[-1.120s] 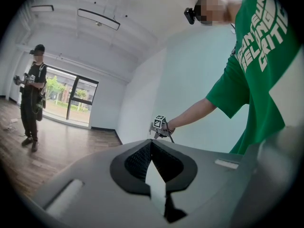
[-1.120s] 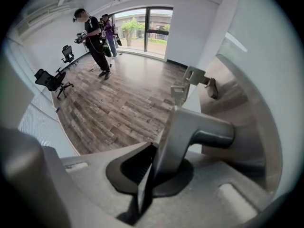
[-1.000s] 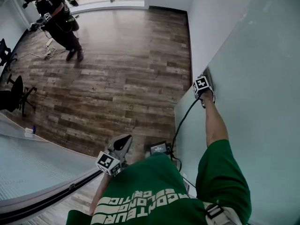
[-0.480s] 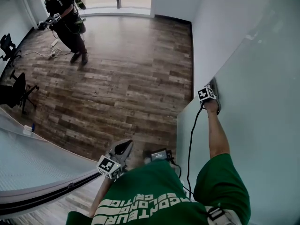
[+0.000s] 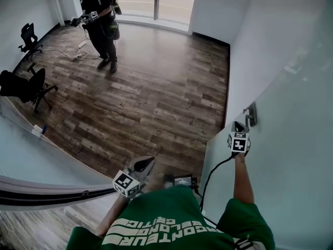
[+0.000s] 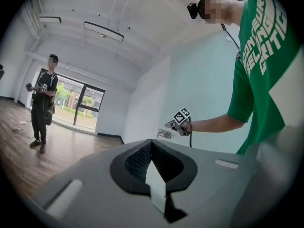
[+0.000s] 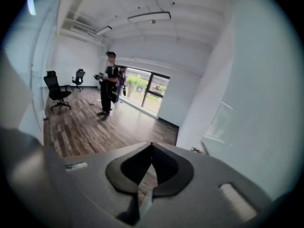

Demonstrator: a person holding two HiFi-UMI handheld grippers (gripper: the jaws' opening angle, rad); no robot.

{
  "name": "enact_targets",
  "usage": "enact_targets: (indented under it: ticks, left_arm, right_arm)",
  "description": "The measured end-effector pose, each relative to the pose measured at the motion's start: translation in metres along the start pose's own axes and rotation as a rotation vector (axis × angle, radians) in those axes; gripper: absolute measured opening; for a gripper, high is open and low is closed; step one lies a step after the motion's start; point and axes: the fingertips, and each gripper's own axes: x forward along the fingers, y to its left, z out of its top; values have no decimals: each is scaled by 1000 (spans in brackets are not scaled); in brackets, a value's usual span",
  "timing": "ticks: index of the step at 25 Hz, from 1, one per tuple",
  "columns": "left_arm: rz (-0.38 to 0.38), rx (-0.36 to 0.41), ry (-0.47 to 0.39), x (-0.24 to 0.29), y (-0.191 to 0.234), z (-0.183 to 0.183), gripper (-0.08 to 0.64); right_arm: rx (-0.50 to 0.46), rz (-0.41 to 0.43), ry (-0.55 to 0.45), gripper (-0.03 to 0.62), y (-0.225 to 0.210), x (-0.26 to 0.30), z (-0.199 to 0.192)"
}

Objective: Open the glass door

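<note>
Standing person (image 5: 99,20), 2 office chairs (image 5: 21,86), wood floor (image 5: 156,87)

glass door (image 5: 291,139) at right, open floor (image 5: 156,87) ahead

Right gripper (image 7: 152,144) just closed (empty), glass door (image 7: 270,94)

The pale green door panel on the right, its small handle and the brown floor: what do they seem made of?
Pale green door panel: likely frosted glass, smooth and milky, with faint reflections. Small grey handle: probably metal, dull sheen; too small to be sure. Brown plank floor: wood or wood-look laminate, grain and plank seams visible, slight gloss near the window.
</note>
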Motion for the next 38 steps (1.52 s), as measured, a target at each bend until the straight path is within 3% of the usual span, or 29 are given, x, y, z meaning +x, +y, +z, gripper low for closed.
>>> enact_targets:
  ticks: [2, 7, 9, 18, 22, 30, 38]
  left_arm:
    - [13, 5, -11, -16, 2, 2, 12]
    - [58, 9, -29, -56, 5, 9, 12]
    - [70, 11, -34, -70, 6, 10, 12]
    - [126, 16, -66, -114, -3, 16, 12]
    - [150, 19, -91, -118, -13, 20, 12]
    - [149, 23, -112, -115, -72, 16, 12]
    - [148, 14, -106, -112, -121, -2, 12]
  right_arm:
    - [10, 77, -106, -6, 39, -28, 13]
    - [194, 328, -312, -6, 134, -104, 43]
    - [221, 396, -363, -6, 166, -129, 49]
    - [74, 589, -468, -6, 272, -207, 55]
    - [33, 639, -501, -6, 289, -227, 54]
    - [-16, 704, -496, -6, 284, -275, 17]
    - [48, 727, -472, -8, 260, -308, -27]
